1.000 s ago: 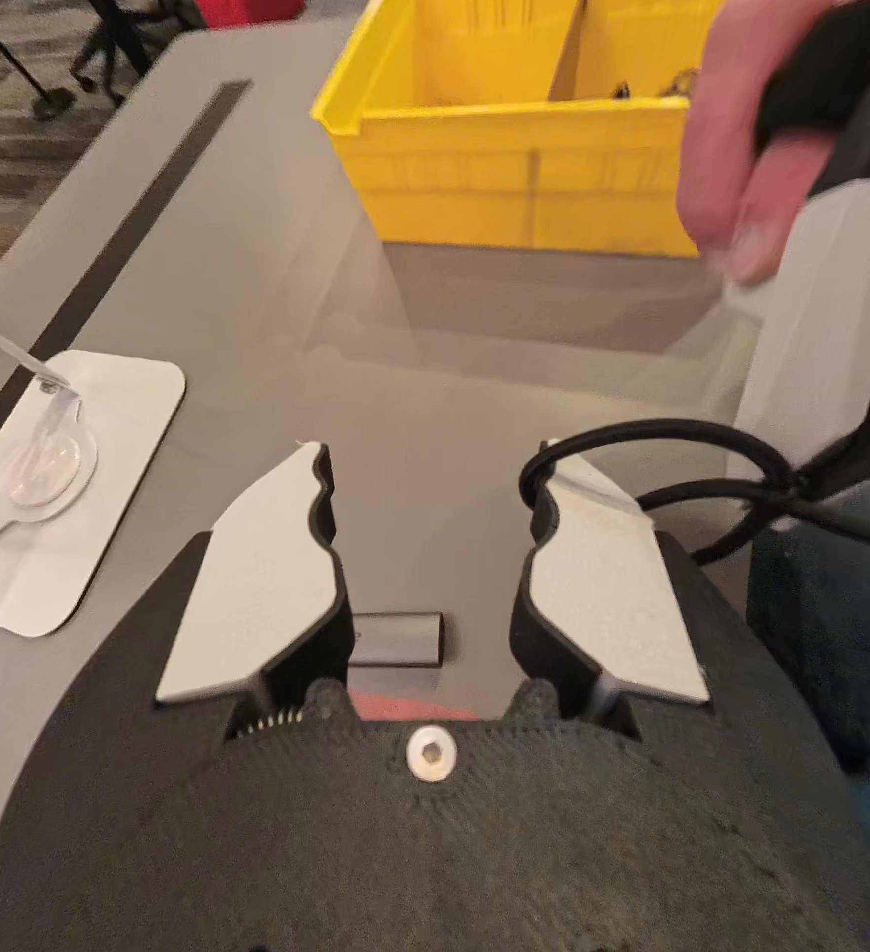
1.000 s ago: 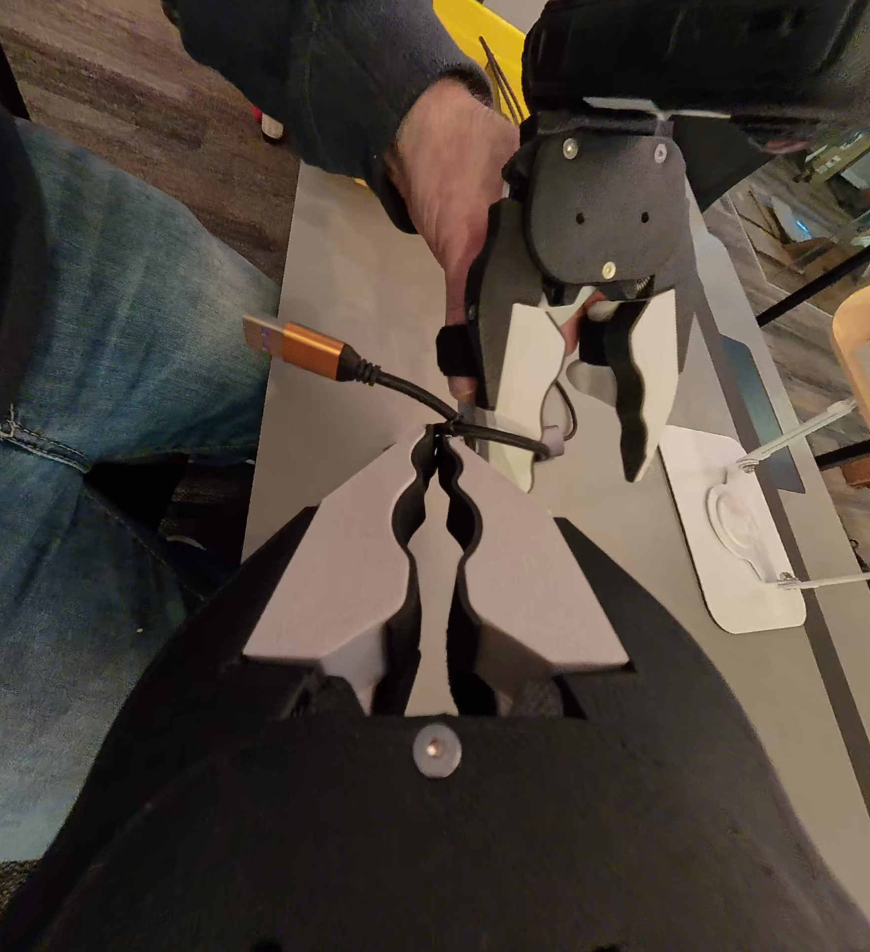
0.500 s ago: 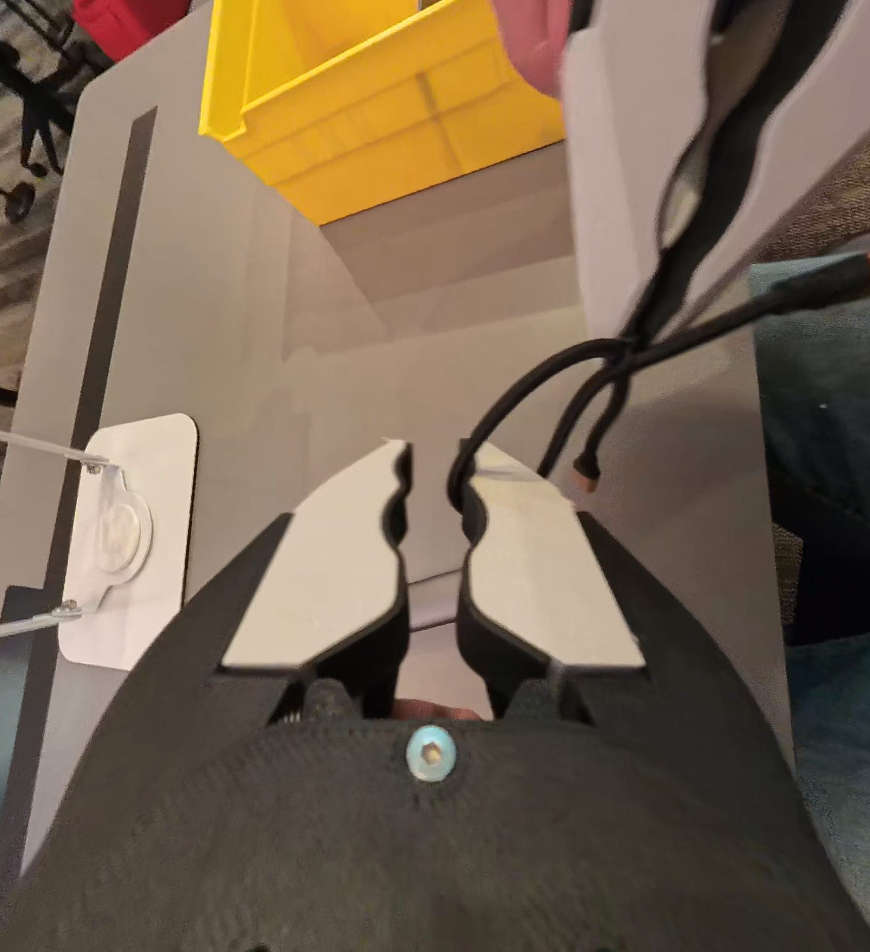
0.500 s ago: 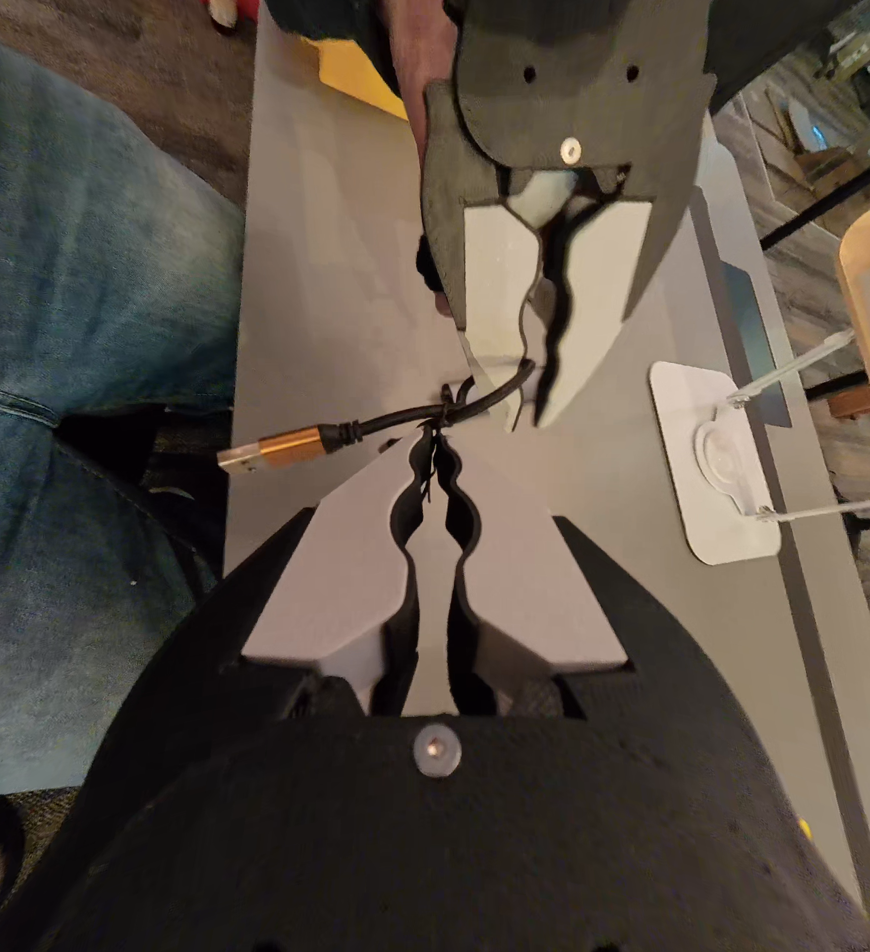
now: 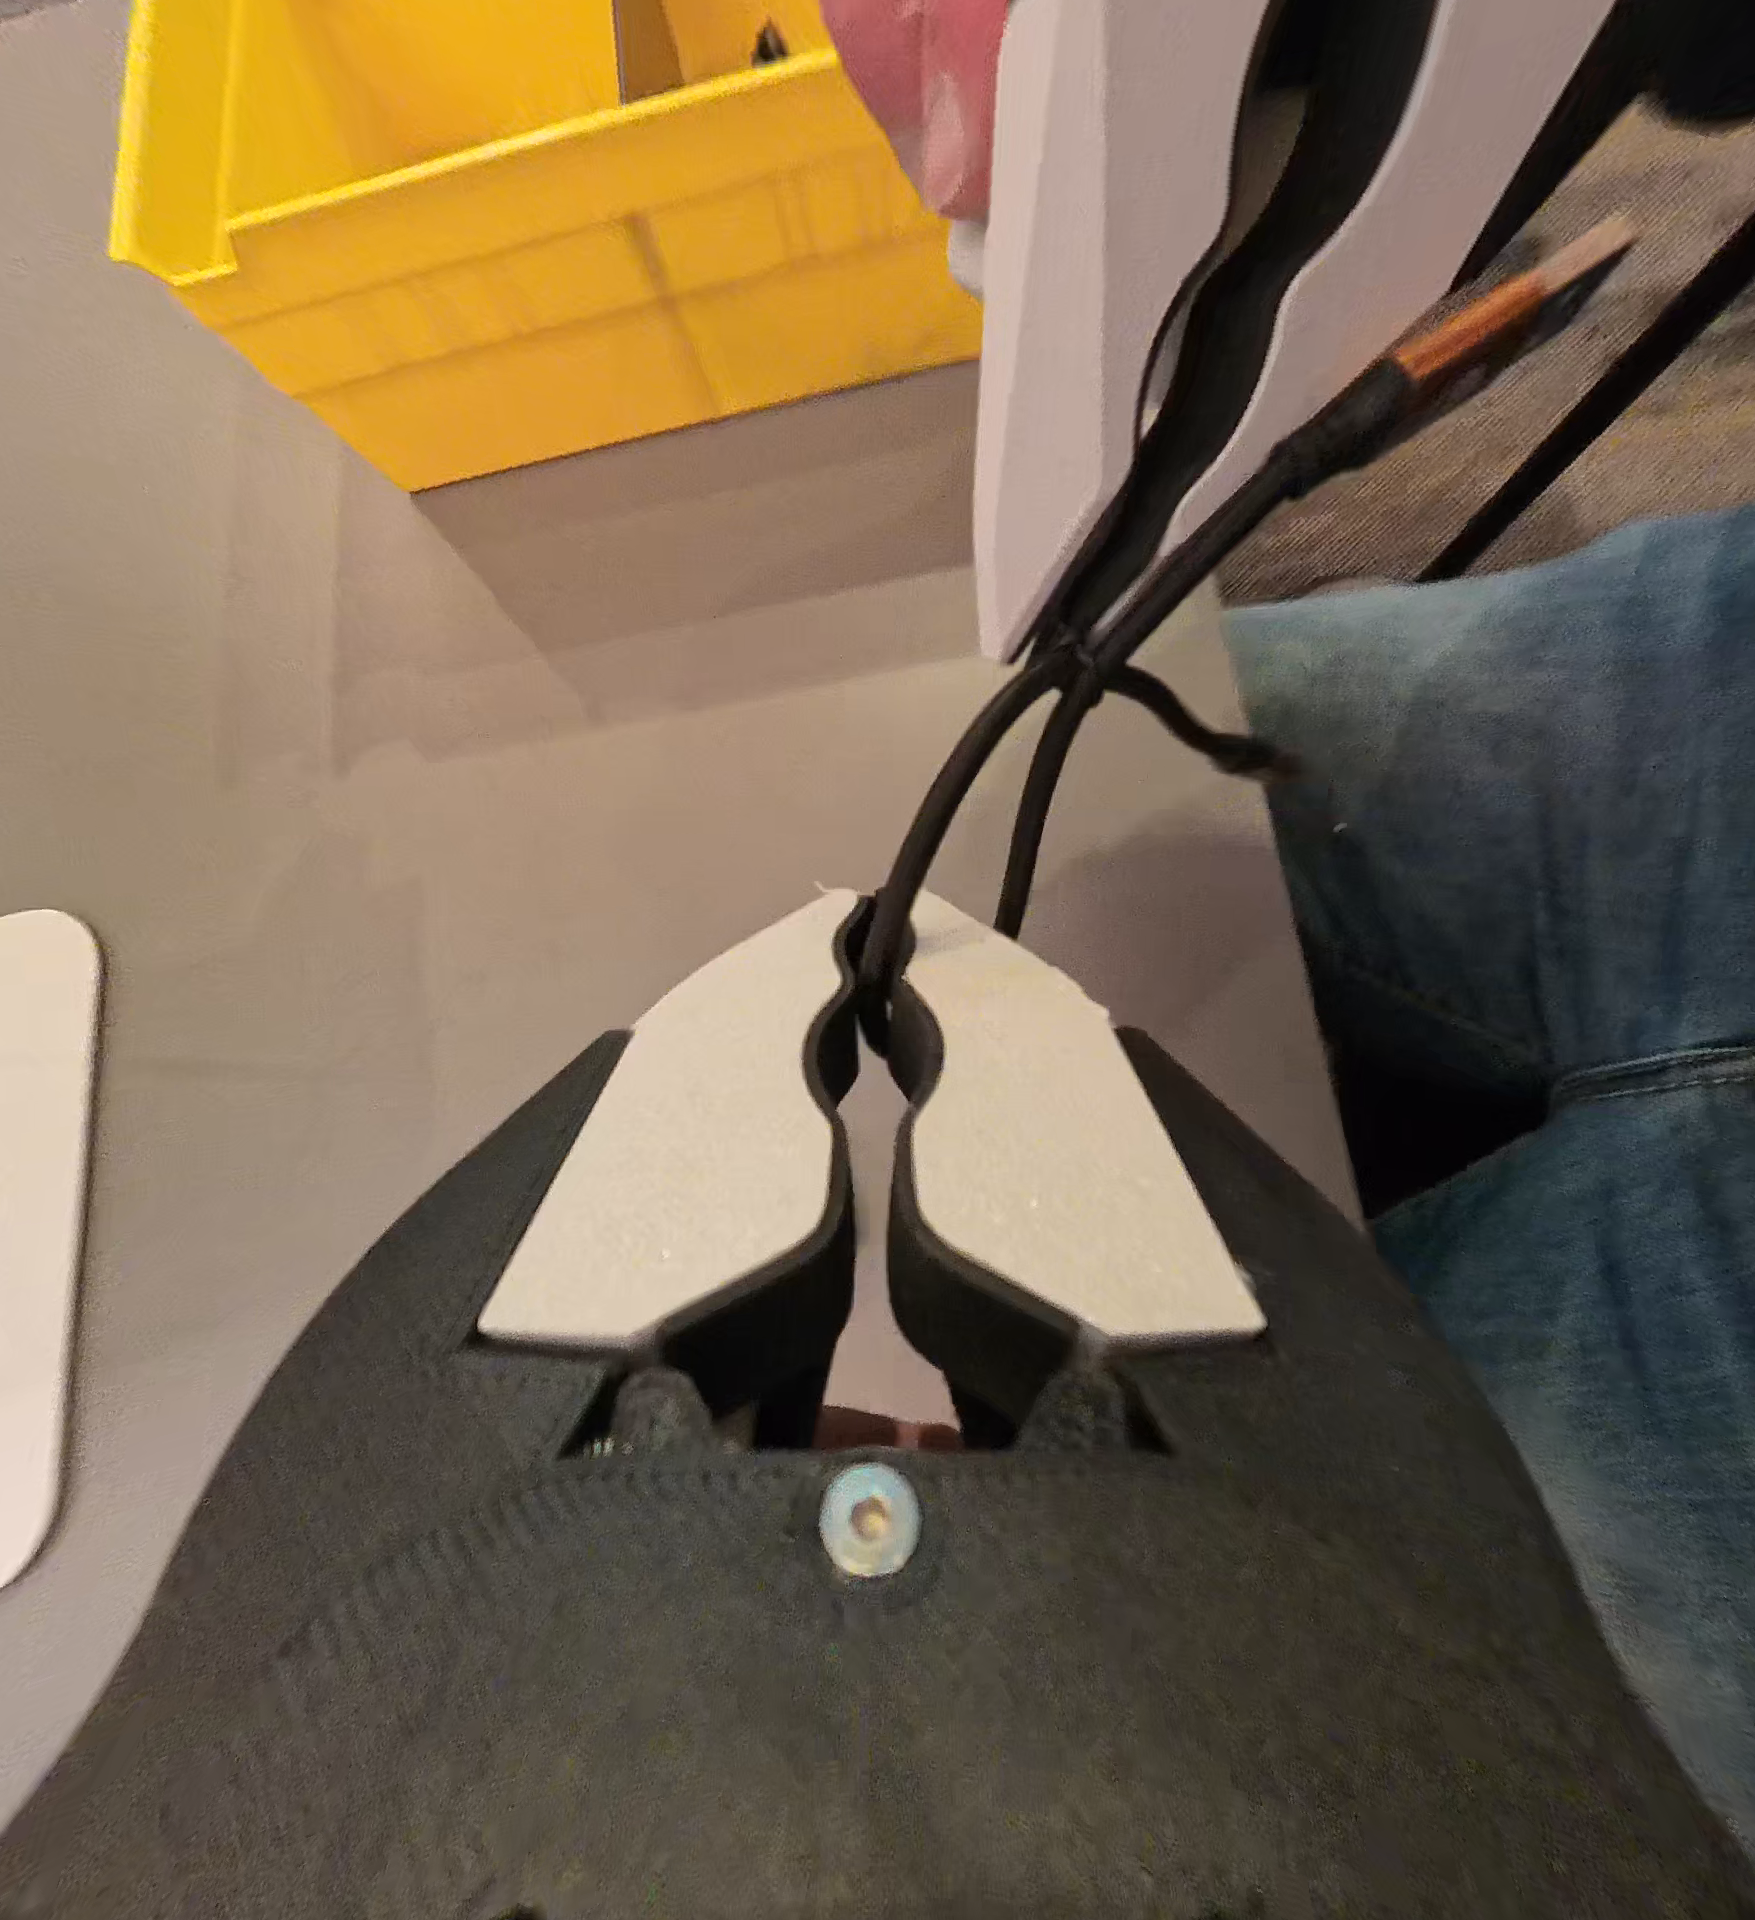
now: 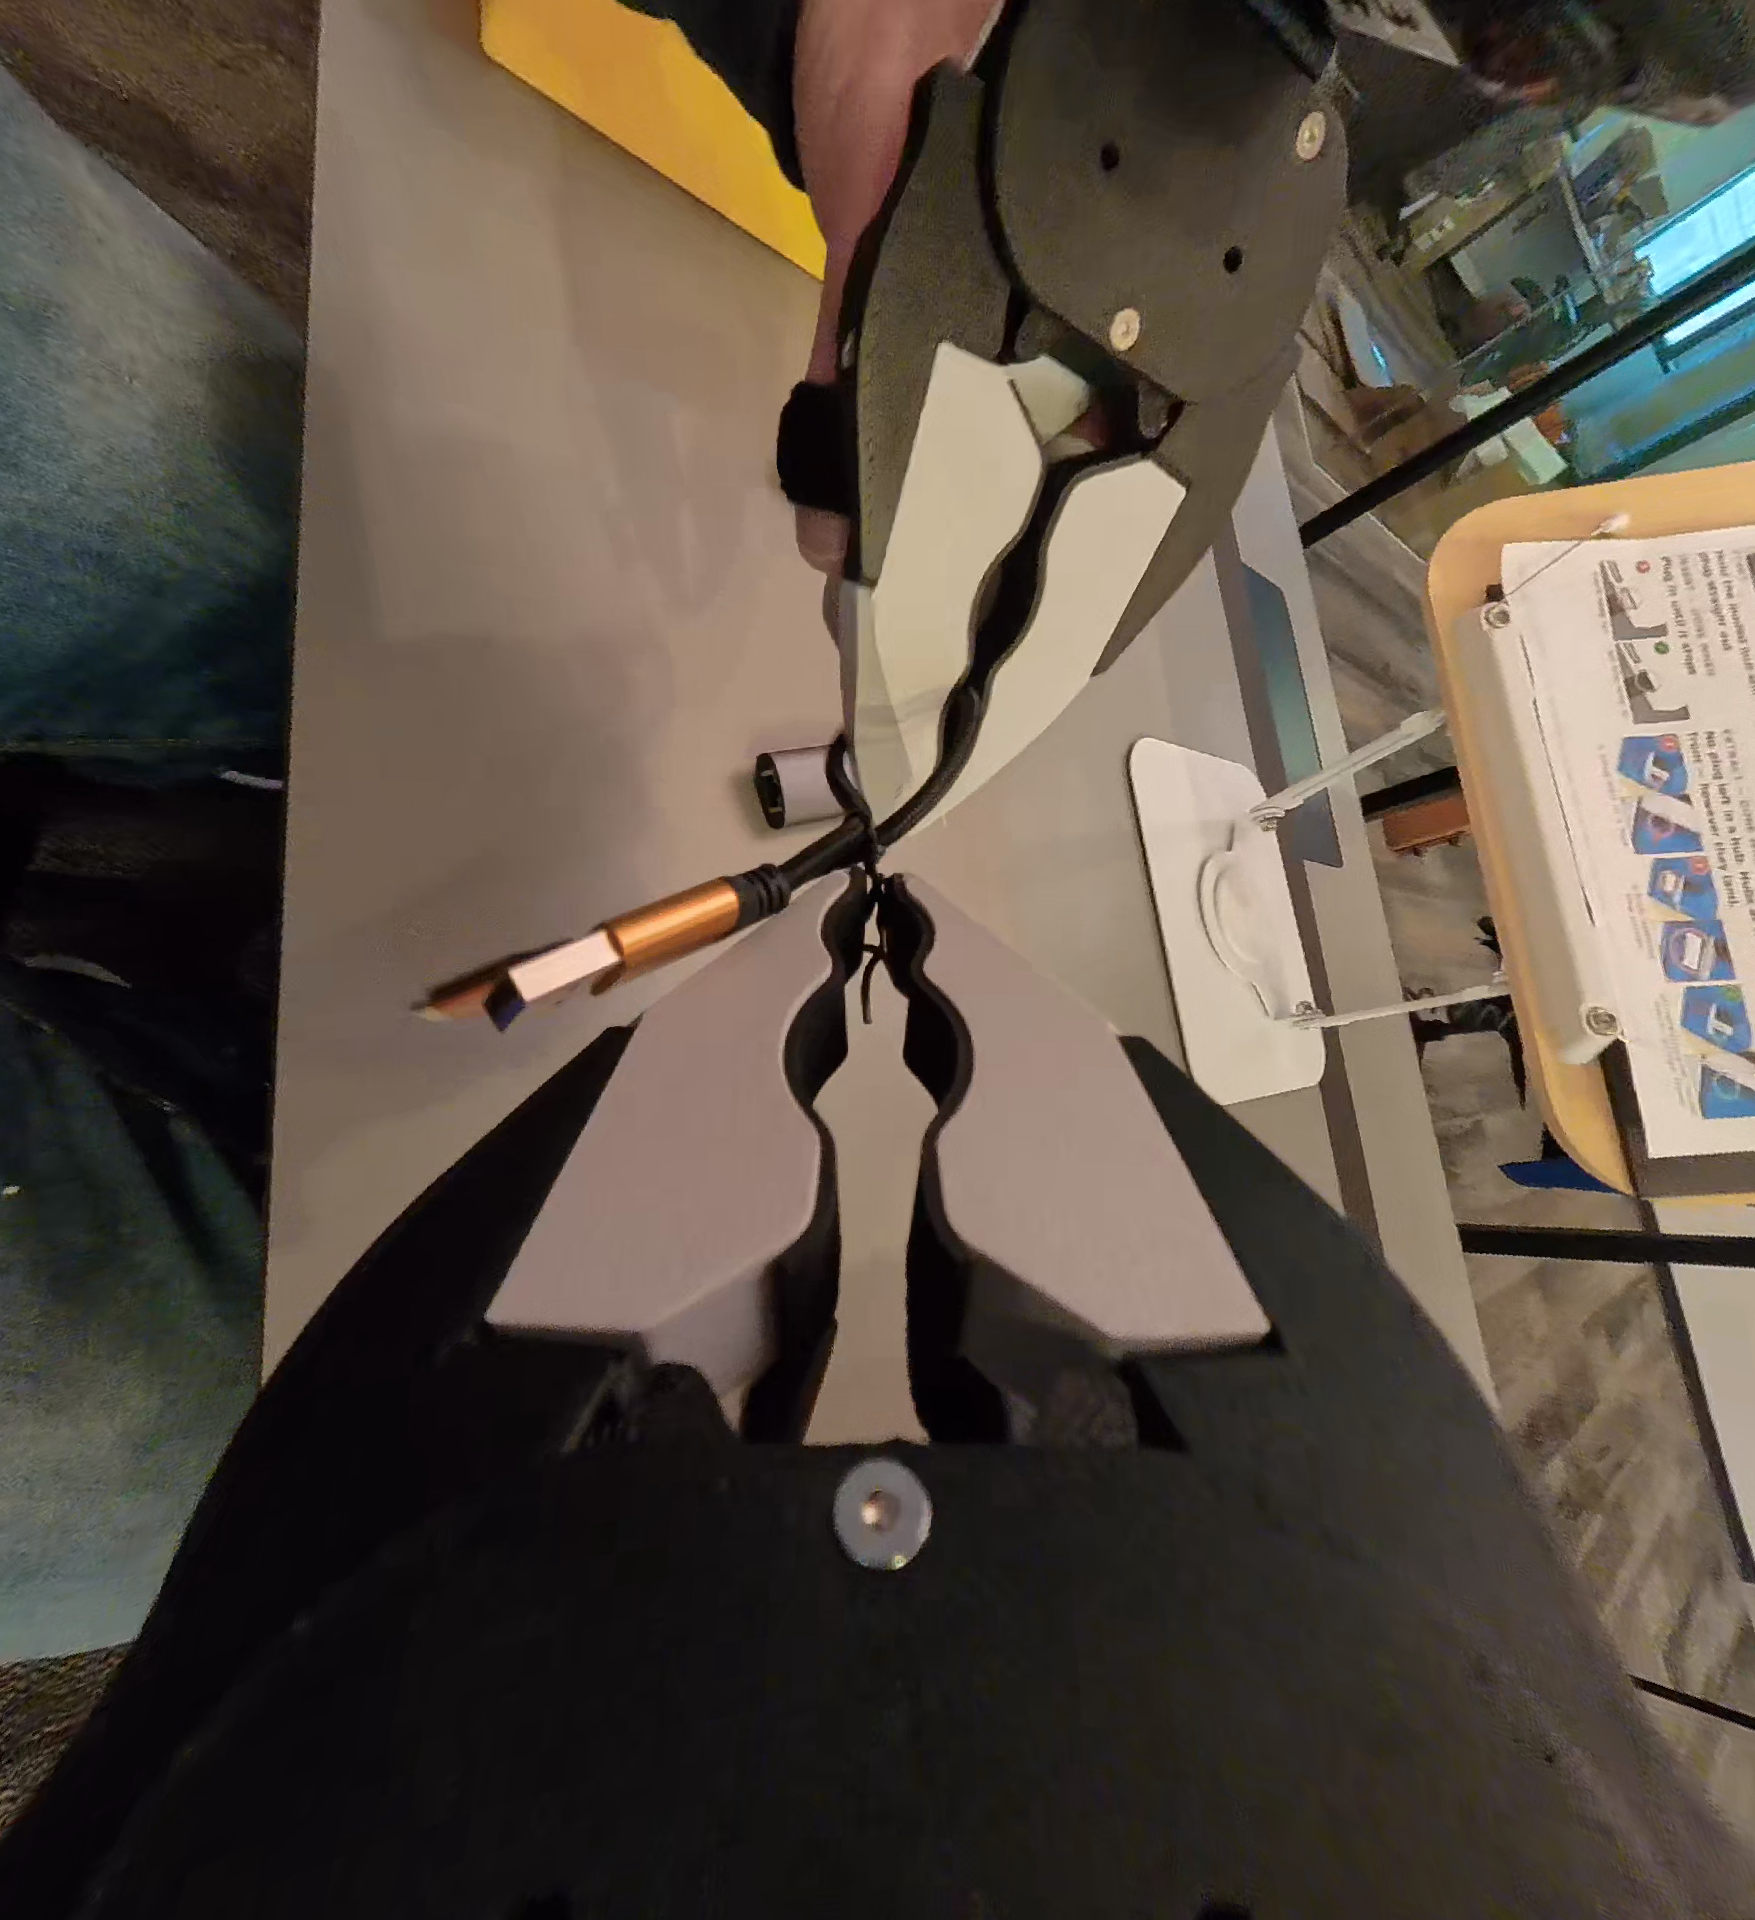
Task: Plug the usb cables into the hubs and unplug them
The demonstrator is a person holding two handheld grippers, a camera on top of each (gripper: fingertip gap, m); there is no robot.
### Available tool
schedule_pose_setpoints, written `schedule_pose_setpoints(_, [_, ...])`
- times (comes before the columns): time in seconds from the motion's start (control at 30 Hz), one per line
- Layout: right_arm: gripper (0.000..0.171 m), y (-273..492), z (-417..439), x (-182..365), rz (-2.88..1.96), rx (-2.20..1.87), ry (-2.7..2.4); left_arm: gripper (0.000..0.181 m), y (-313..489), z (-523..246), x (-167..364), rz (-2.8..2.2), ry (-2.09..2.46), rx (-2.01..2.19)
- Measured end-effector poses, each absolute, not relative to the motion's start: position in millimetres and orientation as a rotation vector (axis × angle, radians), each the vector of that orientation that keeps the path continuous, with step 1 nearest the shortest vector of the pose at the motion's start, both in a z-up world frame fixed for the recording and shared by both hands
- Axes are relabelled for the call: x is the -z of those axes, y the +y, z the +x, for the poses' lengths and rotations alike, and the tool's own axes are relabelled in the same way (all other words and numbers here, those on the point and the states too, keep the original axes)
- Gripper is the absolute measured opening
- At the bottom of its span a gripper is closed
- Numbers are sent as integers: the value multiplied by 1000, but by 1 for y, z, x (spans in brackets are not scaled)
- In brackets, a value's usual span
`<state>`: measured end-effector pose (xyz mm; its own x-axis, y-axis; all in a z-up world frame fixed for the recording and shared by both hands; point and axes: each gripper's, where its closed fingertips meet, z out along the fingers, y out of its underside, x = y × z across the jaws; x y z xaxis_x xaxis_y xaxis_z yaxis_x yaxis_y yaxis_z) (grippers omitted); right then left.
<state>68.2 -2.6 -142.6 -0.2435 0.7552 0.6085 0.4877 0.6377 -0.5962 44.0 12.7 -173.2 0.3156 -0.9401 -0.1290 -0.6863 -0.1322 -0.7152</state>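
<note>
Black cable [image 5: 940,821] held above the grey counter [image 5: 437,831]: left gripper [image 5: 868,961] jaws clamp its loop, right gripper [image 6: 878,899] jaws pinch its tie. Hub [image 6: 795,787] lies on counter beneath.

The left gripper [image 5: 873,925] is showing pale grey fingers [image 5: 707,1164] with black edges, set in a black textured body. Pinched between them, the cable [image 5: 940,810] is running black toward the right gripper [image 6: 878,883], whose fingers are likewise looking grey over black. Just left of that gripper's tips, the cable's plug [image 6: 665,925] is gleaming copper-orange with a silver metal end. Ahead, the hub [image 6: 800,787] is appearing silver-grey. The bin [image 5: 540,281] beyond the left gripper is glowing yellow on the grey table [image 5: 229,727]. A white base plate [image 6: 1205,914] is sitting to the right.
</note>
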Motion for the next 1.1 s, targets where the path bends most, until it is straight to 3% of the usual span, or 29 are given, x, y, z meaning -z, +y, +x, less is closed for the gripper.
schedule_pose_setpoints(0.03, [1,-3,69,143,-988,-367,-1906,0,12,45,171,-1889,1424,510])
schedule_pose_setpoints(0.1, [1,-6,70,140,-999,-424,-1896,0,12,45,166,-1889,1378,594])
schedule_pose_setpoints(0.27, [44,5,84,149,-1123,-430,-1921,0,20,40,159,-1859,1347,552])
schedule_pose_setpoints(0.37, [54,16,99,151,-1280,-521,-1907,0,25,36,155,-1814,1401,419])
schedule_pose_setpoints(0.53, [56,11,81,144,-1317,-820,-1822,0,20,43,140,-1679,1579,261])
schedule_pose_setpoints(0.67, [58,13,56,148,-1229,-839,-1805,0,7,55,131,-1589,1731,272])
schedule_pose_setpoints(0.8, [41,-20,42,152,-1170,-1153,-1916,0,-3,66,124,-1498,1855,283])
schedule_pose_setpoints(0.9, [38,-37,37,153,-1171,-1354,-1943,0,-2,73,114,-1449,1859,281])
schedule_pose_setpoints(0.97, [21,-37,33,156,-1169,-1382,-1916,0,-3,76,108,-1426,1858,294])
schedule_pose_setpoints(1.1, [3,-40,34,151,-1129,-1470,-1873,0,-2,79,102,-1385,1864,298])
